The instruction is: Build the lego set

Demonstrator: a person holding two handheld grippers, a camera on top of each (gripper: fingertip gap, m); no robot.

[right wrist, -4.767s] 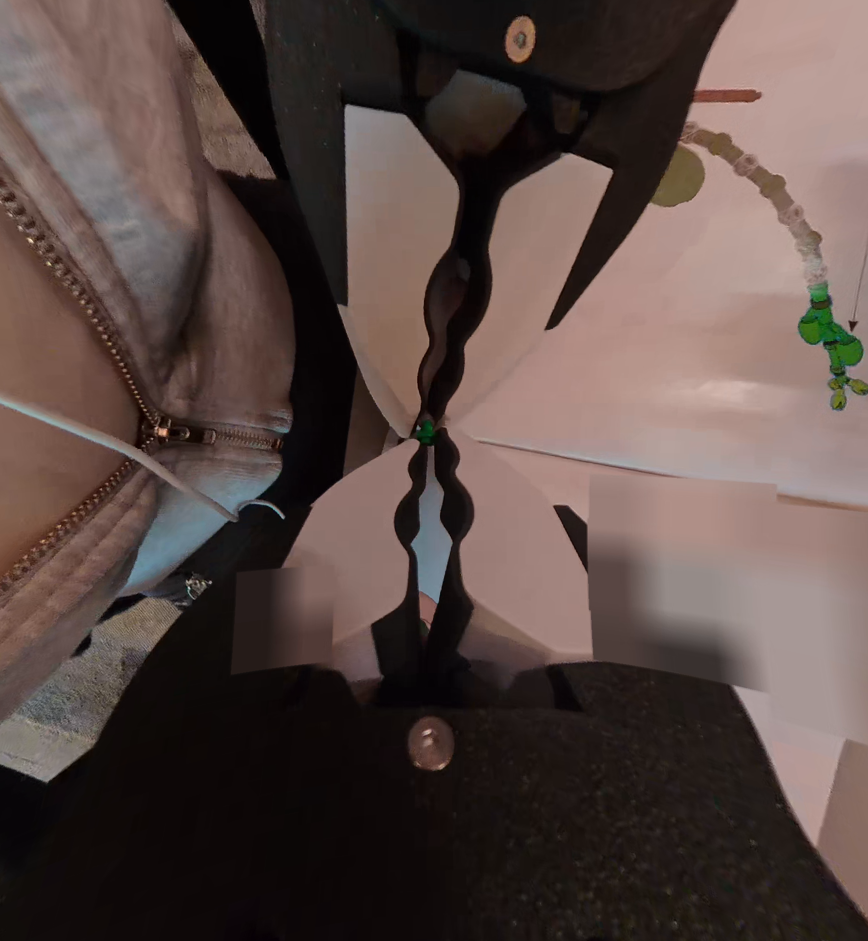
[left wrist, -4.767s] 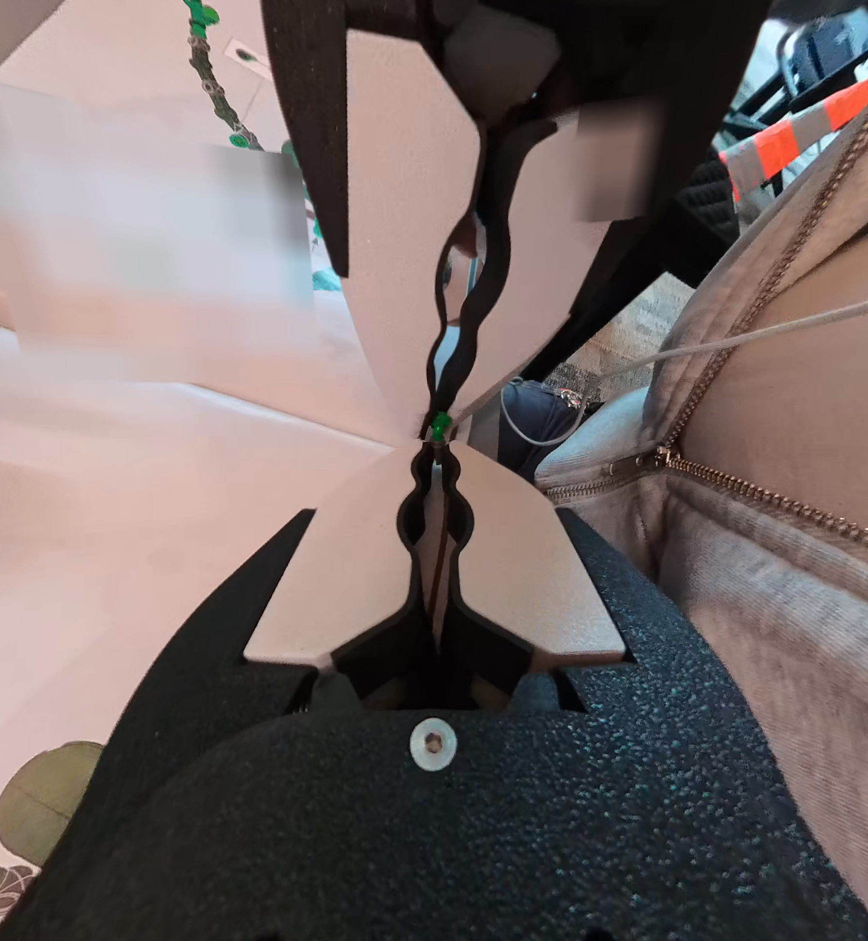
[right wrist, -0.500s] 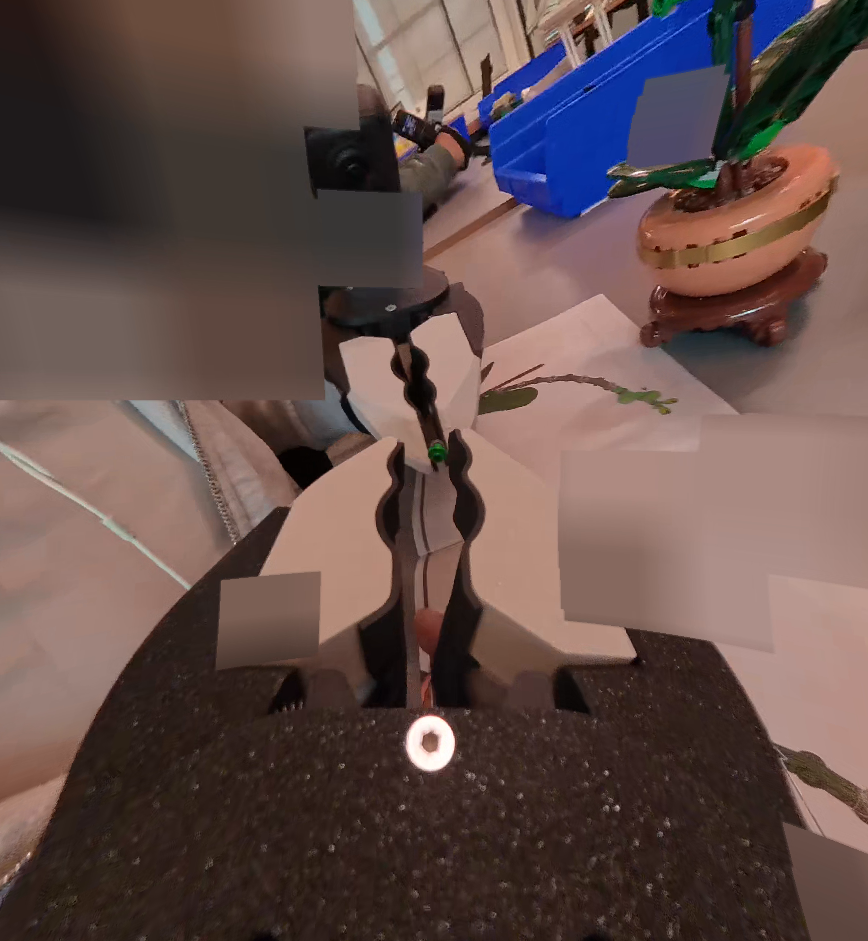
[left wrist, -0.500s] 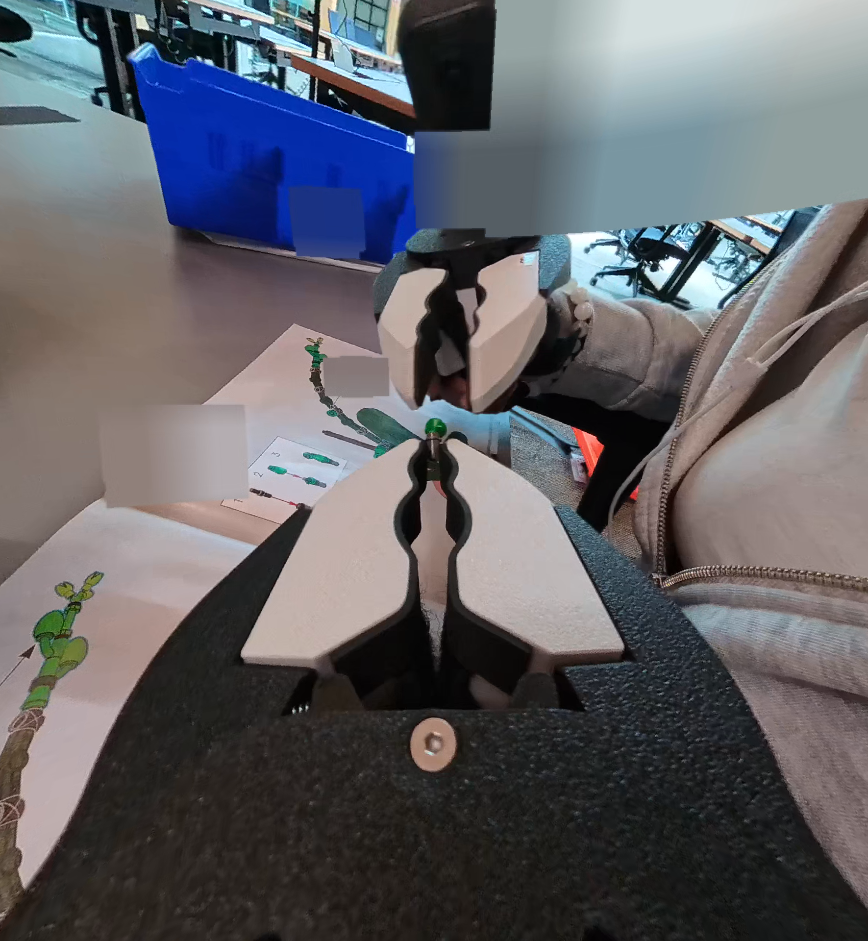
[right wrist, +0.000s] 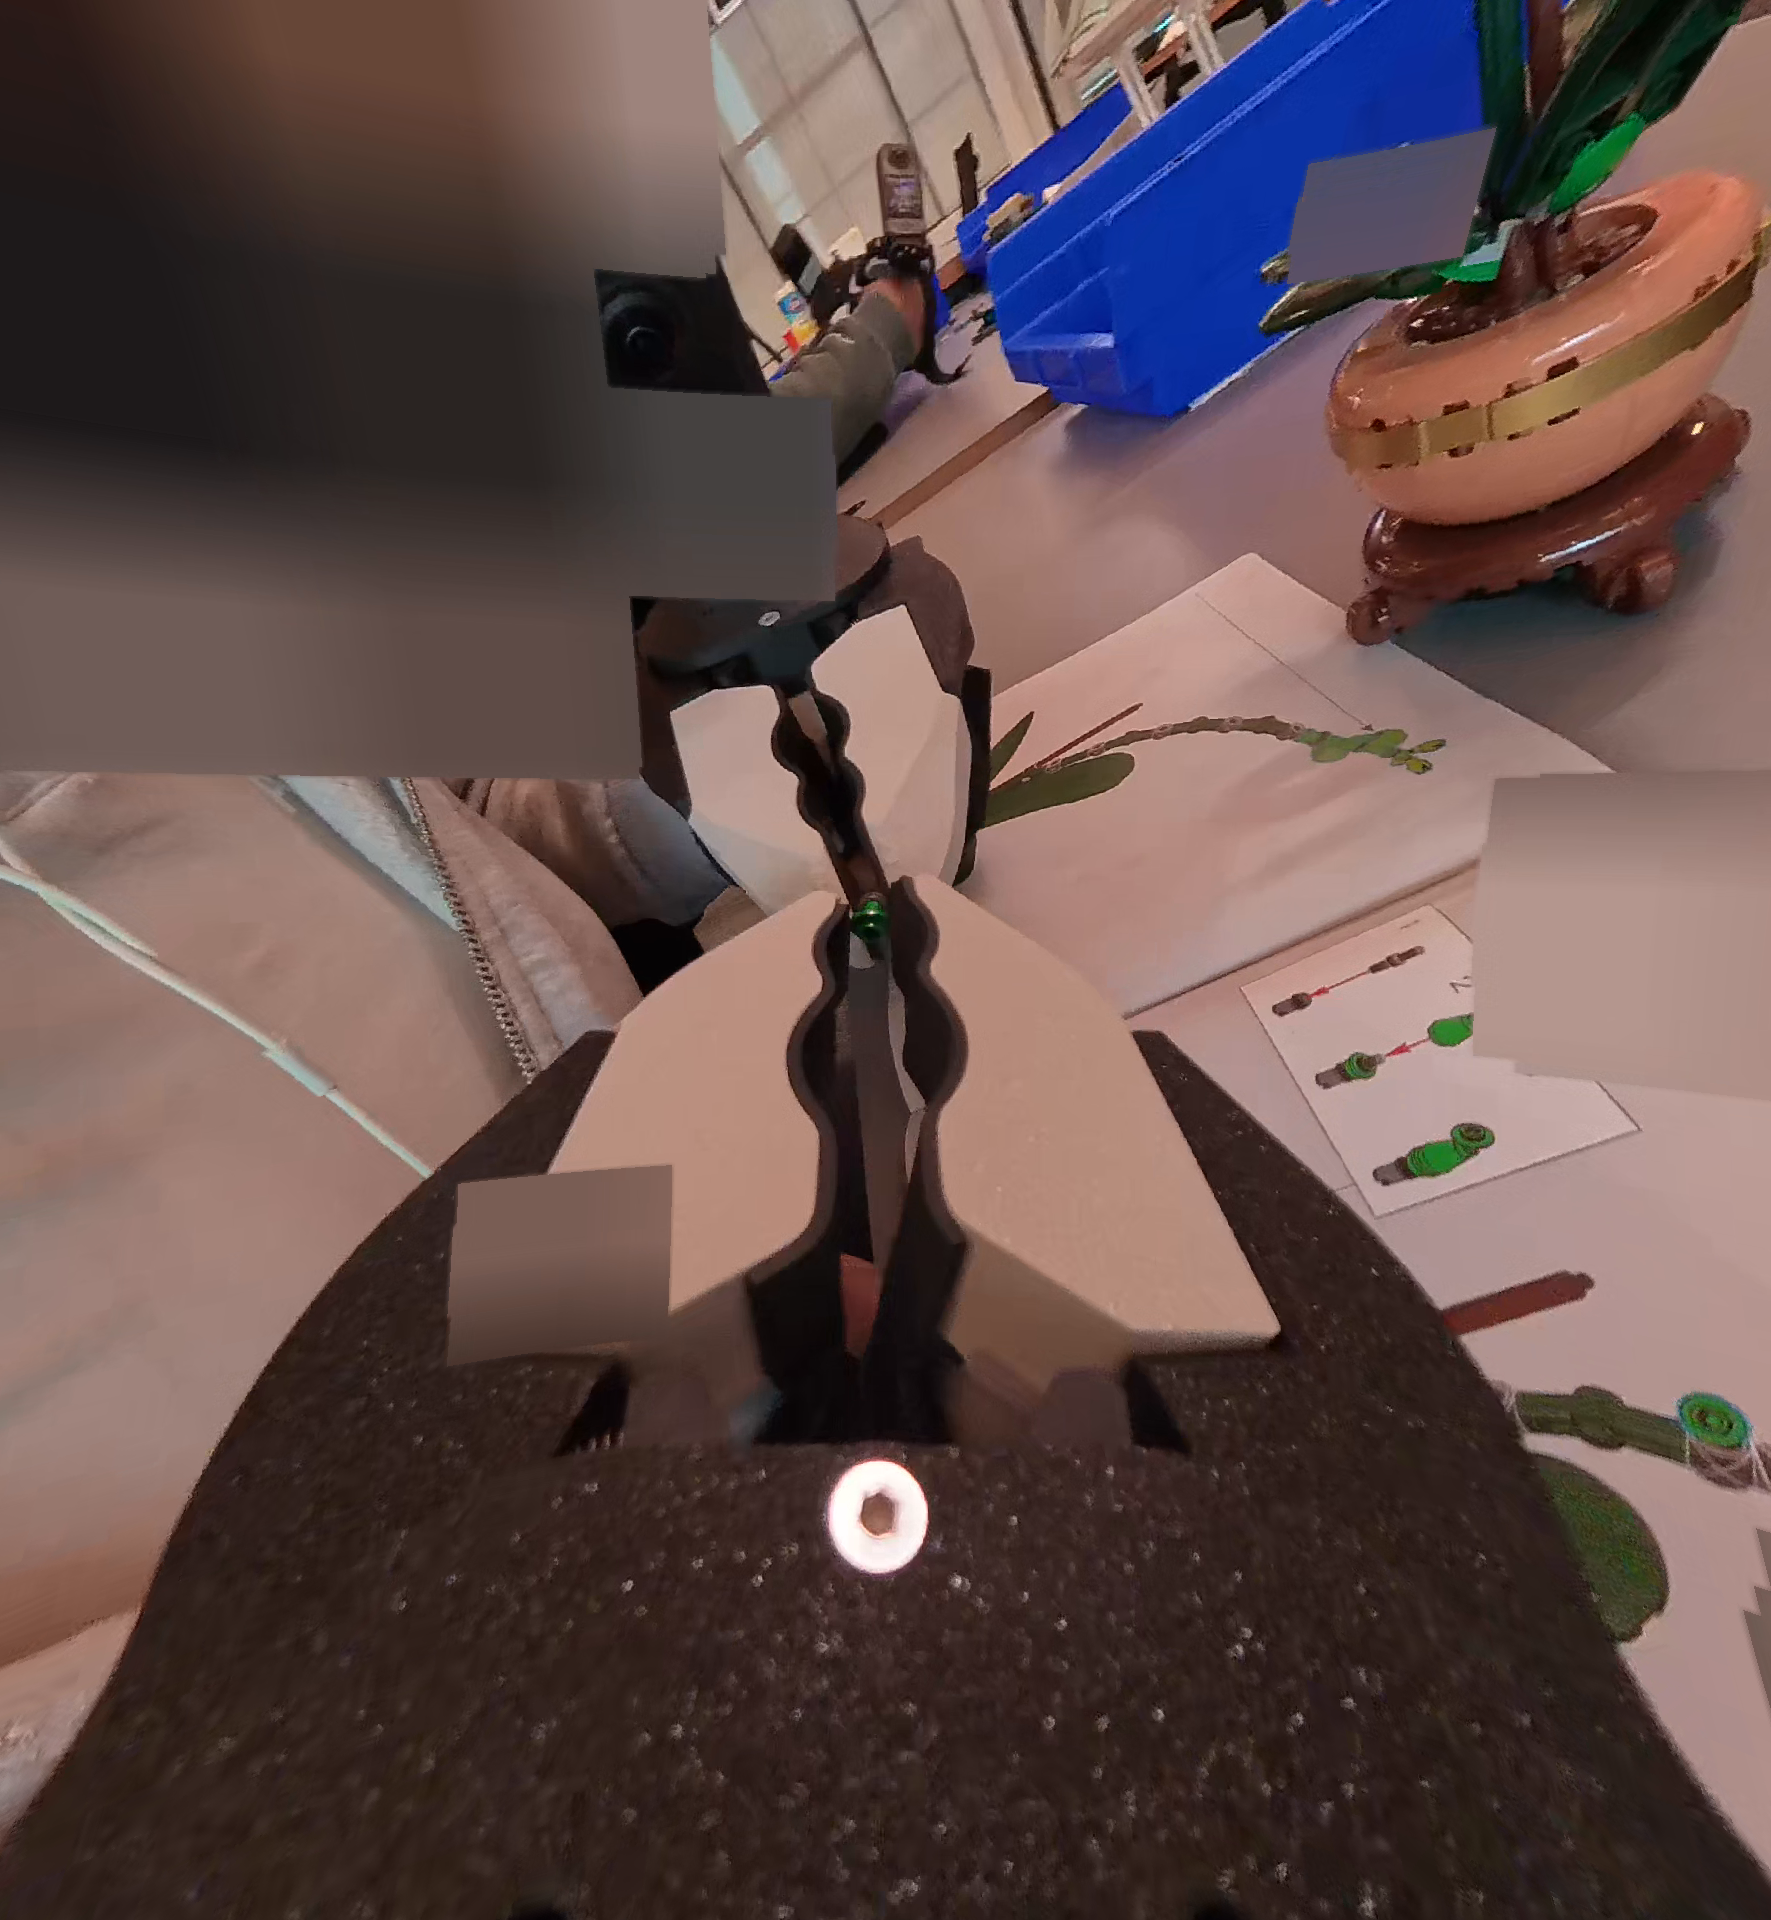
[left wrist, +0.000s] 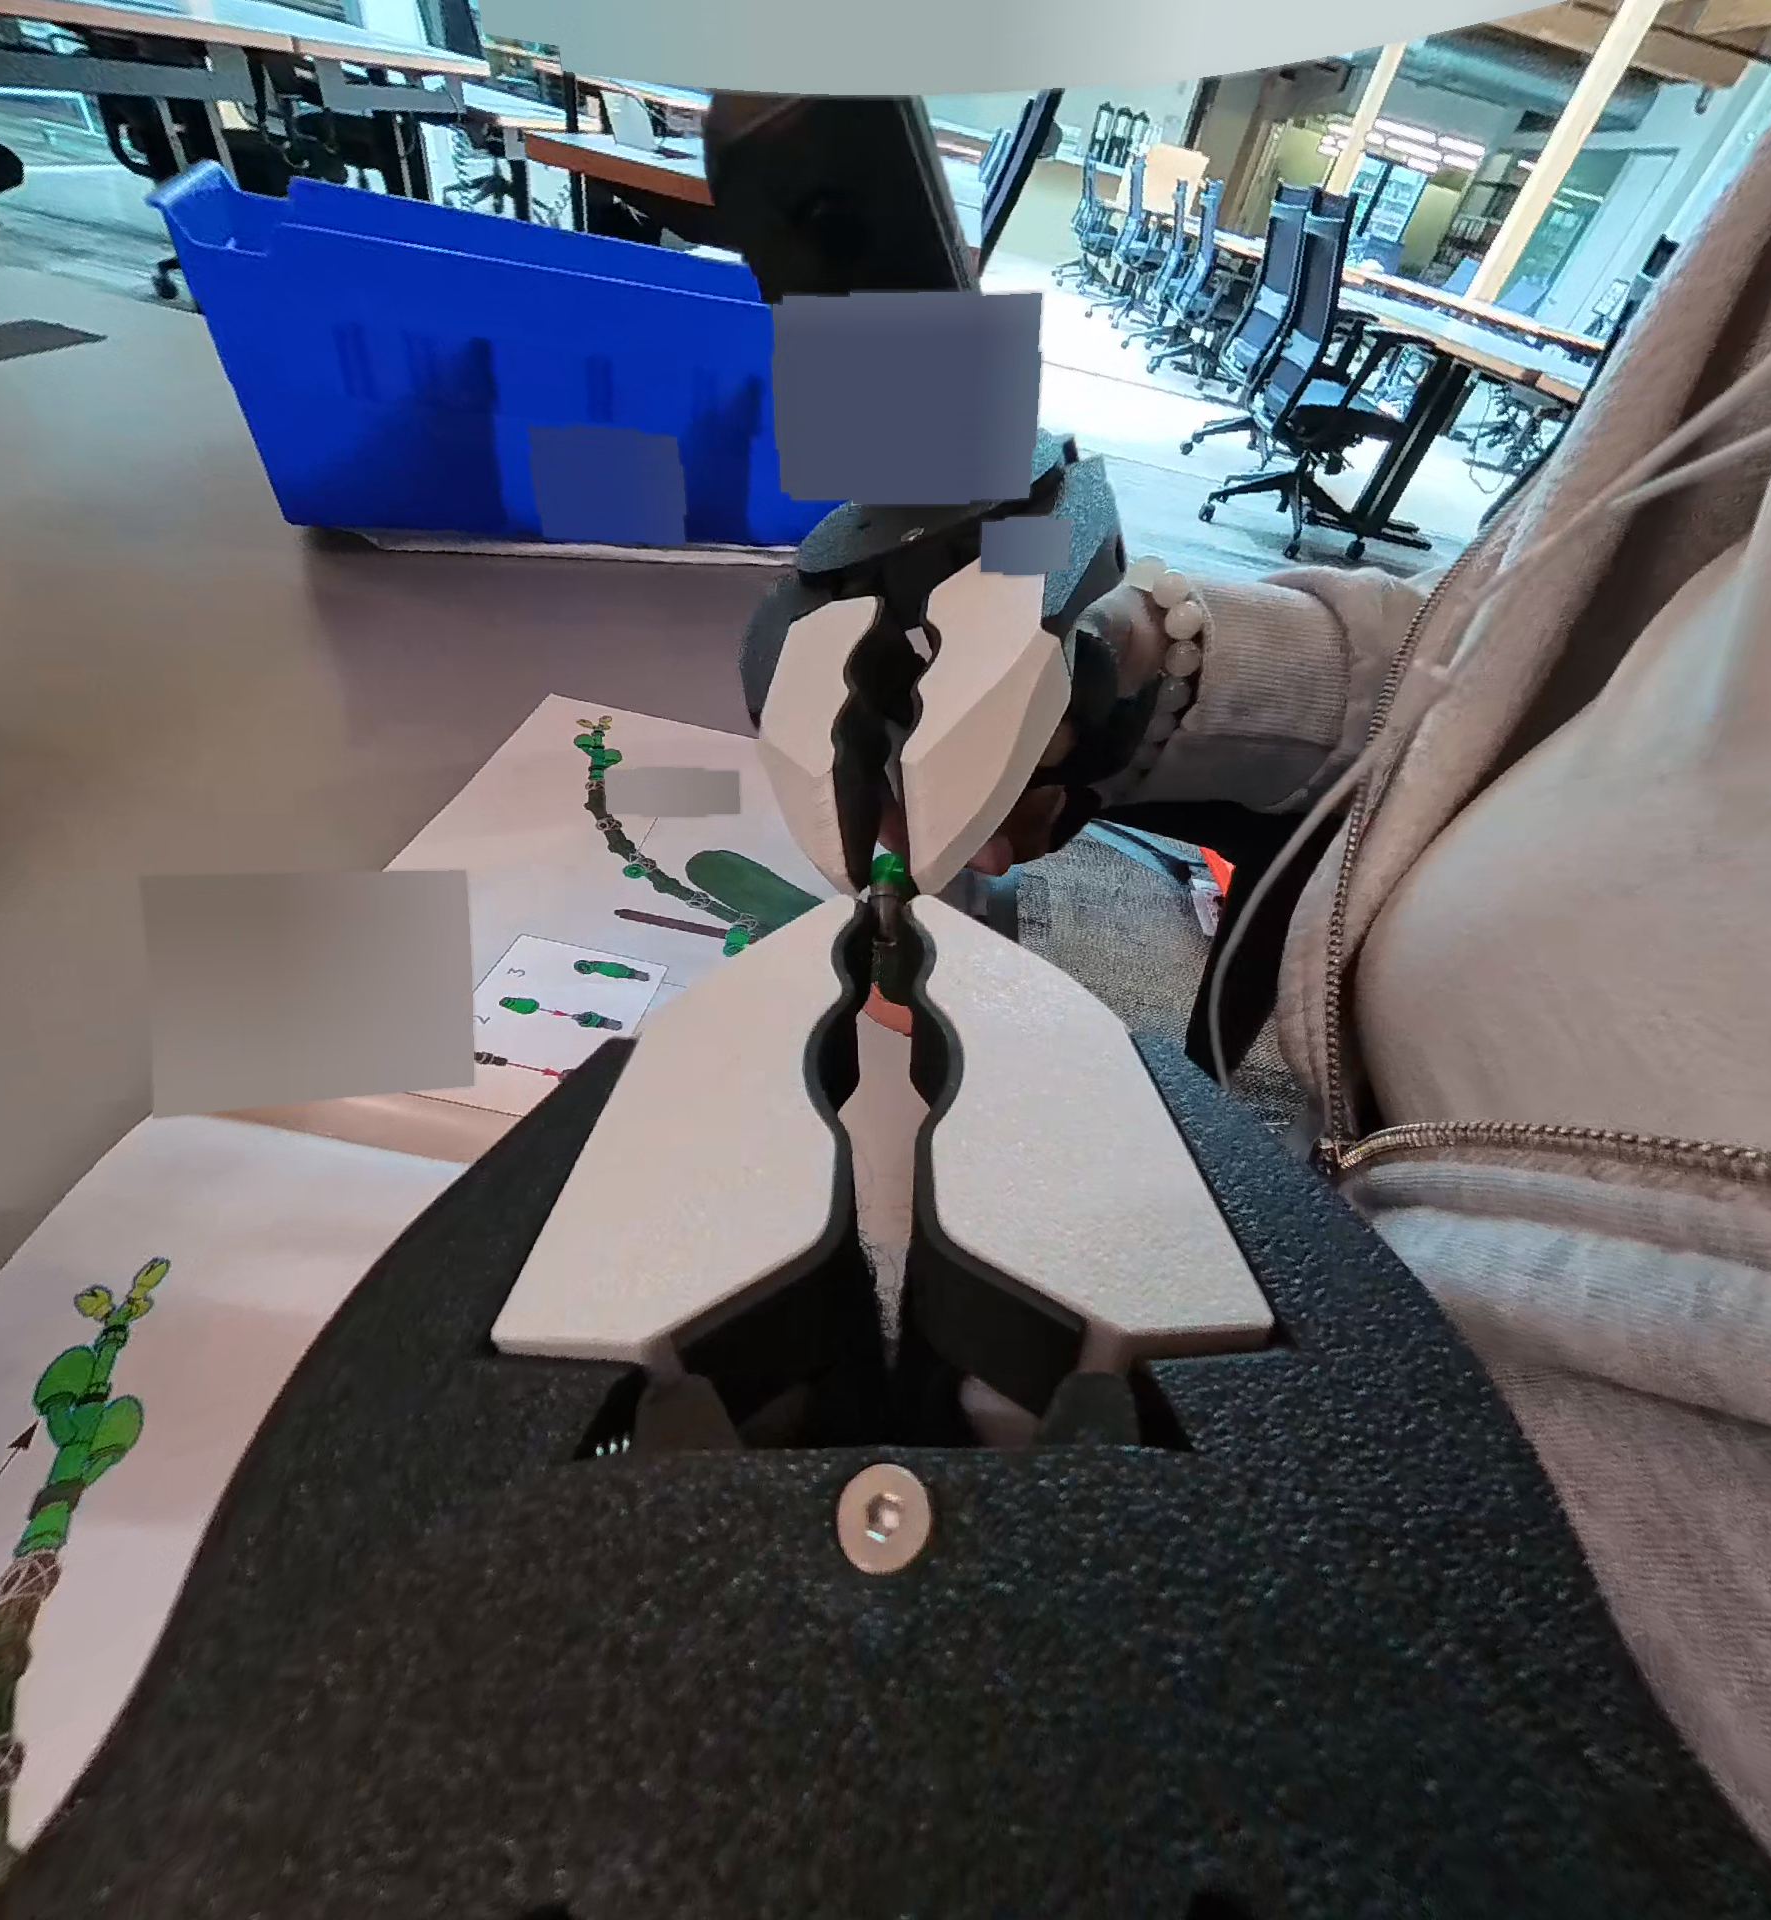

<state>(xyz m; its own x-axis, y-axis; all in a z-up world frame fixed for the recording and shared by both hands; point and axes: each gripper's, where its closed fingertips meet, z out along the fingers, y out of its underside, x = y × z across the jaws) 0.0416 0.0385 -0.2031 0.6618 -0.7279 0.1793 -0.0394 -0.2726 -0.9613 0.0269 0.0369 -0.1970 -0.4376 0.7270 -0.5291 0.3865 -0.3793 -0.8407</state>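
1. The left gripper point(left wrist: 882, 906) is closed tip to tip with the right gripper point(right wrist: 865, 902); a small green-capped dark pin point(left wrist: 887, 883) is pinched between them.
2. The pin's dark end is clamped by the left gripper, its green cap by the right.
3. The pin's long axis runs gripper to gripper, above the printed instruction sheet point(left wrist: 590, 831).
4. Farther off, beyond the right gripper, a brick-built plant pot point(right wrist: 1546, 416) is seen.

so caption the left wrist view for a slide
Two grippers meet tip to tip on a small green piece above the instruction sheet.

A grey table point(right wrist: 1151, 499) bears printed sheets point(right wrist: 1224, 831), blue bins point(left wrist: 465, 364), a potted model plant point(right wrist: 1546, 416).
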